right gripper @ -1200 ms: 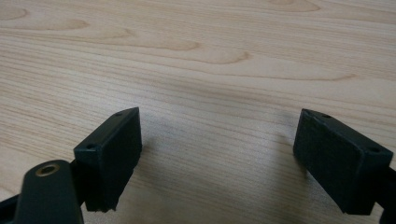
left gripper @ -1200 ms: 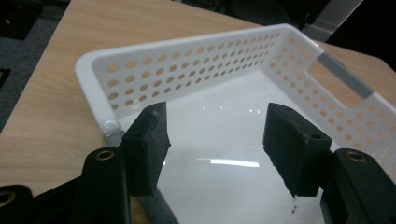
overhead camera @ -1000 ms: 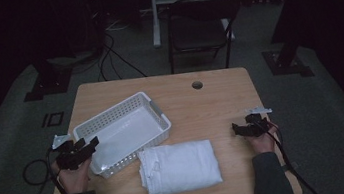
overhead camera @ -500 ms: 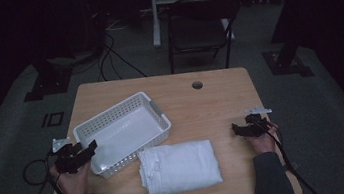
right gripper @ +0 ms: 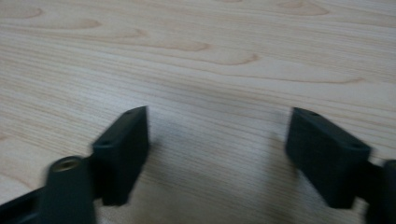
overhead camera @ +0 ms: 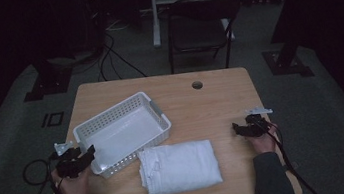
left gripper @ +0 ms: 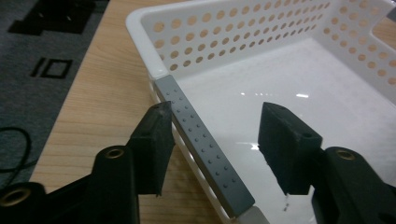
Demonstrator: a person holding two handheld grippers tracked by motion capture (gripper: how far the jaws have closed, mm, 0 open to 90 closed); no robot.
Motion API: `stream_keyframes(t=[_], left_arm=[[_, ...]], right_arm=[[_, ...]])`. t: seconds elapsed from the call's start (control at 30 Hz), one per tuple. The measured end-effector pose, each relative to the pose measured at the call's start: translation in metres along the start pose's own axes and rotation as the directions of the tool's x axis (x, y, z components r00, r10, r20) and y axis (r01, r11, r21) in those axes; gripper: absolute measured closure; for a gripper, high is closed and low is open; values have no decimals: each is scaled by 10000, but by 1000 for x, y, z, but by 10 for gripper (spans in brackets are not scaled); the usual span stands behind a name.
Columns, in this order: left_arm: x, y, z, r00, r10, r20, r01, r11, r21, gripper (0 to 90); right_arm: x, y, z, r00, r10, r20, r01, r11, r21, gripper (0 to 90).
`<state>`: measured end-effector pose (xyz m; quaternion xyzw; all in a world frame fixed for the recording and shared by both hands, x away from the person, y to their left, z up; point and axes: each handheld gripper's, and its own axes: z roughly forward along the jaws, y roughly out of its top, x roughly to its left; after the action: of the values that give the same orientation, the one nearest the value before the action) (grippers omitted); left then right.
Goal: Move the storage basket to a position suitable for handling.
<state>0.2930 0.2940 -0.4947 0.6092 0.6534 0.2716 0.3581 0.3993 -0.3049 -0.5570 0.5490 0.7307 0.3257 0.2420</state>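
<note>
Basket [overhead camera: 122, 134] sits empty at the tabletop's [overhead camera: 211, 102] left, light rigid plastic; its grey handle strip [left gripper: 203, 151] is the sure hold. Left tongs [left gripper: 215, 140] straddle that rim, closing in, pads not yet pressing. Right tongs [right gripper: 217, 156] hover apart, narrowing over bare wood. Folded towel [overhead camera: 179, 167] lies just beside the basket.
</note>
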Motion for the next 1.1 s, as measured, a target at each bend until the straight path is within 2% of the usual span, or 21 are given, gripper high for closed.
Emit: stream_keyframes(t=[0.03, 0.1, 0.2, 0.4, 0.43, 0.5, 0.6, 0.67, 0.77, 0.93, 1.1], left_arm=[[0, 0, 0, 10000, 0, 0, 0, 10000, 0, 477], [2, -2, 2, 9999, -116, -31, 116, 9997, 203, 498], [4, -3, 5, 9985, -390, 375, 375, 9985, 403, 507], [-4, -4, 13, 9993, -95, 365, 69, 9976, 690, 513], [-9, -5, 16, 9995, 85, 292, -107, 9973, 727, 503], [-12, -5, 18, 9995, 239, 225, -255, 9970, 736, 505], [-22, -4, 23, 9980, 513, 371, -538, 9961, 699, 503], [-25, -4, 25, 9976, 567, 395, -594, 9958, 703, 509], [-32, -2, 32, 9955, 611, 727, -662, 9954, 698, 520], [-35, 0, 37, 9934, 513, 1024, -585, 9959, 689, 535], [-39, 6, 44, 9911, 616, 1176, -709, 9945, 769, 552]], right_arm=[[0, 0, 0, 10000, 0, 0, 0, 10000, 0, 298], [0, 0, -2, 9999, 84, 118, -84, 10000, 22, 402], [1, 1, -4, 9999, 73, 113, -74, 9999, 81, 496], [5, 4, -6, 9996, 75, -286, -70, 9998, 166, 580], [6, 5, -7, 9996, 36, -268, -34, 10000, 77, 590], [8, 7, -10, 9996, 174, -212, -179, 9996, -210, 602], [11, 13, -15, 9982, 429, -422, -456, 9967, -669, 609], [16, 17, -18, 9984, 295, -492, -336, 9957, -861, 609], [25, 22, -21, 9985, 65, -550, -121, 9948, -1009, 604], [36, 29, -23, 9968, -178, -777, 90, 9936, -1124, 588], [51, 40, -29, 9902, -420, -1333, 252, 9918, -1249, 575]])
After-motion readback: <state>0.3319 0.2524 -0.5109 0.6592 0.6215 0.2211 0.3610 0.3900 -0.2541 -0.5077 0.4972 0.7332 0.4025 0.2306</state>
